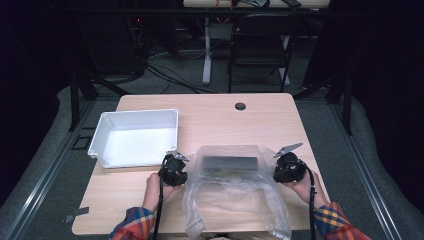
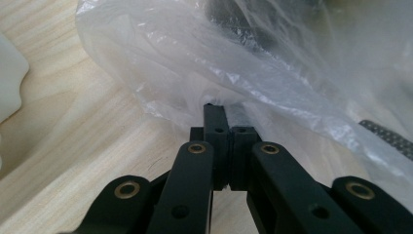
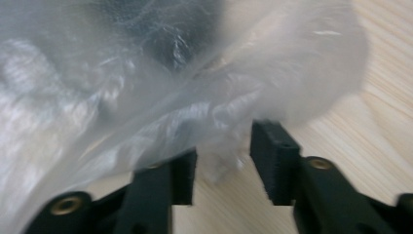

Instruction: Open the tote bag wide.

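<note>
- The bench (image 1: 210, 125) is pale wood-grain laminate, smooth and matt, with fine streaks along its length.
- The bag (image 1: 235, 190) near the front edge is thin clear plastic film, crinkled and glossy, catching white glints along its folds.
- A dark flat object (image 1: 231, 163) inside the bag looks matt through the film; its material cannot be told.
- The bin (image 1: 135, 137) toward the left edge is white plastic, smooth, with a soft sheen on its floor.
- The left gripper (image 2: 223, 114) has black matt plastic jaws with brass-coloured metal rivets in the linkage.
- The right gripper (image 3: 221, 161) has the same matt black jaws, with ribbed pad faces.
- The sleeves (image 1: 132, 222) are woven plaid cloth.
</note>
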